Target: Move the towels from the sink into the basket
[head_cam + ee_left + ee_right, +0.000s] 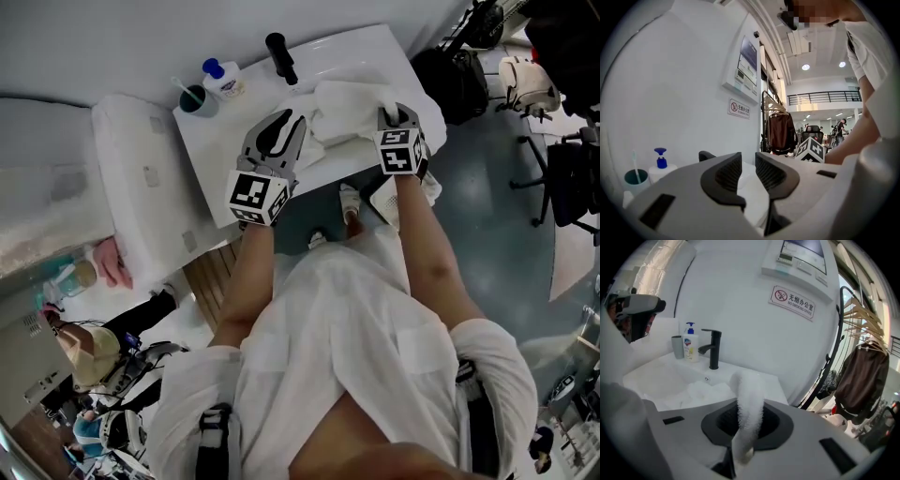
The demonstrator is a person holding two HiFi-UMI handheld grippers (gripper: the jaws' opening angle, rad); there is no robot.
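Pinched between the jaws of my right gripper (749,420) is a fold of white towel (750,394). The jaws are closed narrow on it, and the fluffy strip stands up out of them and arches over. This gripper (396,117) hangs above the sink (225,159) at its right end, and the towel (345,112) runs from it down to a bunched heap in the basin (656,373).

My left gripper (747,171) is held over the sink's front edge, beside the heap (286,127). Its jaws stand a narrow gap apart with nothing between them, only white cloth beyond.

At the back of the sink stands a black faucet (714,348), behind the towel. To the left of the faucet are a soap bottle (690,343) with a blue pump (659,157) and a cup (677,347) holding a toothbrush (633,164).
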